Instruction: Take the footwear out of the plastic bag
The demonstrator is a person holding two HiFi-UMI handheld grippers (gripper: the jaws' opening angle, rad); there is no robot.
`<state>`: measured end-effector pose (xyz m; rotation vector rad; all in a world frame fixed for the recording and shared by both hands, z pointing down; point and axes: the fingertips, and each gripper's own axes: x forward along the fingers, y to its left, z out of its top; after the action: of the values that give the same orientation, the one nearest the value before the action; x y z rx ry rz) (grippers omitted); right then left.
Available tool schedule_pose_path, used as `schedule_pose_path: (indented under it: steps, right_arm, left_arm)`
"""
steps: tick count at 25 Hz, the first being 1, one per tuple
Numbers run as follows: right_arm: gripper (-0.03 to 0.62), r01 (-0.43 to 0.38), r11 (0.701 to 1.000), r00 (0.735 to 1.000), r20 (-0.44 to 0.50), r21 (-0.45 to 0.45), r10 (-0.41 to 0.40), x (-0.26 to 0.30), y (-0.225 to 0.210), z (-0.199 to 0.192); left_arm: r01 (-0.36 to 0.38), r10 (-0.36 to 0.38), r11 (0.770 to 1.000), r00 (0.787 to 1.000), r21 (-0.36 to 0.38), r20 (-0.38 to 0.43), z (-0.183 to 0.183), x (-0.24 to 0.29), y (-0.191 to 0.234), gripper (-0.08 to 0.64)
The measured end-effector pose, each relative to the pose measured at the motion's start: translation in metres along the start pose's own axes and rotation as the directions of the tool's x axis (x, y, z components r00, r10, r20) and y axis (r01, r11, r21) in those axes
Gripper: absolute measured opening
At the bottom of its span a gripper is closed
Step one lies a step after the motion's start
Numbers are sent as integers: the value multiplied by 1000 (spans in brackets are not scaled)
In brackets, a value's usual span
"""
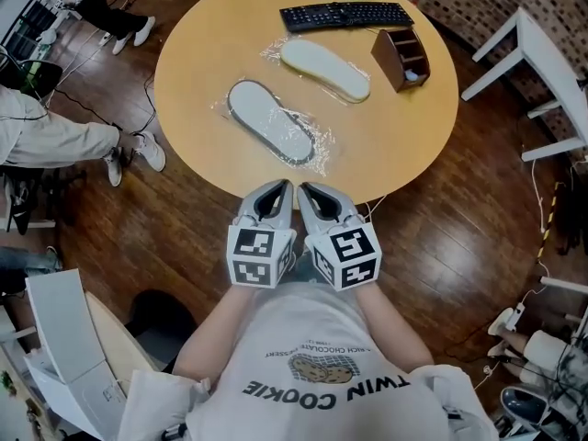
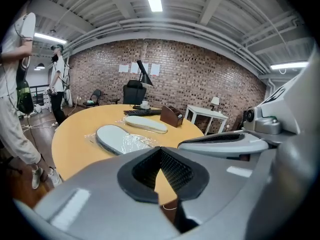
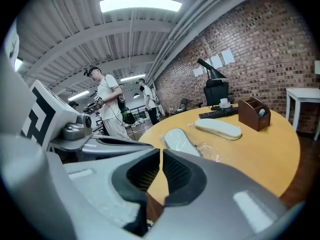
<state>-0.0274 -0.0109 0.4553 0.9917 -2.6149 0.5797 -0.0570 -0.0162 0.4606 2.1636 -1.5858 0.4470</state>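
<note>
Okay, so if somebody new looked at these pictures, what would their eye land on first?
Probably the two bagged slippers on the round wooden table: a dark-rimmed slipper nearer, and a cream slipper beyond it, each in a clear plastic bag. Next, the left gripper and right gripper, side by side at the table's near edge, both shut and empty. A black keyboard lies at the far edge.

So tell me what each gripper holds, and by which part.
Nothing is held. The left gripper and right gripper are shut and empty, short of the bagged slippers.
</note>
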Motion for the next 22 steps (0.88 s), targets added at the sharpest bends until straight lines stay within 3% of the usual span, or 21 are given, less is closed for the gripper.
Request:
schedule_pose_path:
  steps: [9,22]
  right_arm:
    - [9,6,999,1000,-16,43,-6,26,-27,5]
    - [12,85,990,992,-100,111,-74,80,-68,-10]
  left_arm:
    - [-29,29,999,1000,36,-4,10,33,41,3]
    - [-51,59,986,997,161,-49,33,99,167,3]
